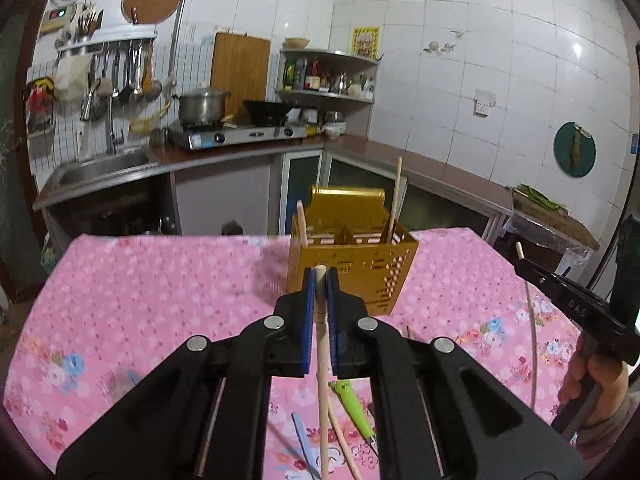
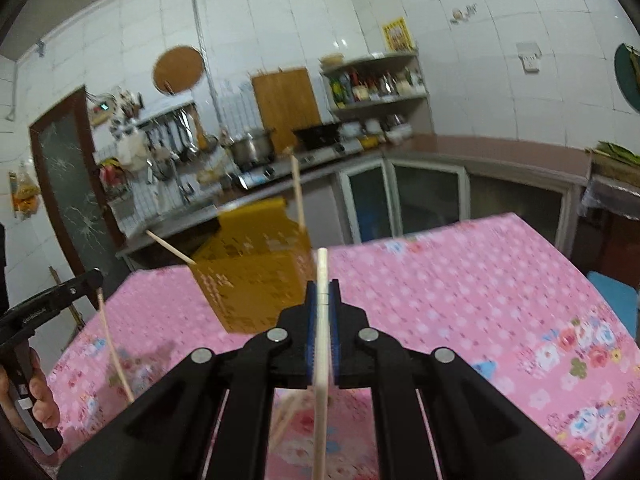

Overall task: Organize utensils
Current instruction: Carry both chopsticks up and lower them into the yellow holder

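A gold perforated utensil holder (image 1: 352, 256) stands on the pink flowered tablecloth (image 1: 140, 300), with two wooden chopsticks (image 1: 396, 196) sticking out of it. It also shows in the right wrist view (image 2: 252, 272). My left gripper (image 1: 320, 280) is shut on a wooden chopstick (image 1: 322, 380), held just in front of the holder. My right gripper (image 2: 322, 292) is shut on another wooden chopstick (image 2: 320, 360), to the right of the holder. More chopsticks (image 1: 344, 440), a green-handled tool (image 1: 354, 404) and a blue-handled utensil (image 1: 304, 440) lie on the cloth under the left gripper.
The table's far edge (image 1: 180, 236) lies just behind the holder. Beyond it are a kitchen counter with a sink (image 1: 100, 168), a gas stove with a pot (image 1: 200, 106), and a corner shelf (image 1: 328, 76). The right gripper shows at the right edge of the left wrist view (image 1: 568, 296).
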### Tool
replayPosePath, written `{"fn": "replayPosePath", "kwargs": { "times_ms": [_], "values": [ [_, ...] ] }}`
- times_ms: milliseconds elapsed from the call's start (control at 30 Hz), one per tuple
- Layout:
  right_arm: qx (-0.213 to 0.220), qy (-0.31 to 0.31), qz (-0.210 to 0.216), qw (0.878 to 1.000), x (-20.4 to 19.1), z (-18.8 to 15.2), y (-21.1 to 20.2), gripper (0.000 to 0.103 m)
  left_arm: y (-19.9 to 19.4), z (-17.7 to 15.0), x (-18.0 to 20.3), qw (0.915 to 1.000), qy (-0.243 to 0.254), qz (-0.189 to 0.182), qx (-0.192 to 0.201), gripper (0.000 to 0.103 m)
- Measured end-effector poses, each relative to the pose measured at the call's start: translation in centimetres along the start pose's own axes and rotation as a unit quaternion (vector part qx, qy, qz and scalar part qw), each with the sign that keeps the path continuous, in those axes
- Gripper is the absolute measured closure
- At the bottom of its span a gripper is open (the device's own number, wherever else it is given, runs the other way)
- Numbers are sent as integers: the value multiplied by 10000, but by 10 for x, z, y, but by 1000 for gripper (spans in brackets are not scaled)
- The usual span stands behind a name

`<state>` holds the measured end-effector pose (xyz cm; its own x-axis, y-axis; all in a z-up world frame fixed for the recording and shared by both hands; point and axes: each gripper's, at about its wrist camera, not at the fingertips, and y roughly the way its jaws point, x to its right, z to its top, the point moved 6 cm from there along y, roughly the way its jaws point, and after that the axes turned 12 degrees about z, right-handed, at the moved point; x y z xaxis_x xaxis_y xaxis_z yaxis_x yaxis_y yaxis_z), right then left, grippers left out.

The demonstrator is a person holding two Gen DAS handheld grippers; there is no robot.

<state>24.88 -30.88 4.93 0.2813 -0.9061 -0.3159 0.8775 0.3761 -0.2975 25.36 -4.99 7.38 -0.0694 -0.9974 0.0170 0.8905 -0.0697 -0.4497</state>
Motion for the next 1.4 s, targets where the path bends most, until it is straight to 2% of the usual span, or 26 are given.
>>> {"fn": "replayPosePath", "kwargs": {
  "times_ms": [367,633,900,1067,1200,1400],
  "values": [
    [833,-448,465,9944,-36,39,8,97,-15,39,0,9986,-73,-141,514,99],
    [1503,-445,735,9849,-55,79,23,97,-18,89,10,9951,-128,-123,970,99],
    [2055,-411,530,9763,-61,133,59,97,7,146,25,9882,-207,48,1516,99],
    [2373,-308,357,9703,-52,158,78,97,21,168,31,9838,-221,123,1776,99],
    [2425,-257,203,9696,-37,167,100,97,35,170,37,9830,-95,170,1826,99],
    [2466,-233,-23,9688,-21,169,125,97,70,159,39,9867,-53,177,1614,99]
  ]
}}
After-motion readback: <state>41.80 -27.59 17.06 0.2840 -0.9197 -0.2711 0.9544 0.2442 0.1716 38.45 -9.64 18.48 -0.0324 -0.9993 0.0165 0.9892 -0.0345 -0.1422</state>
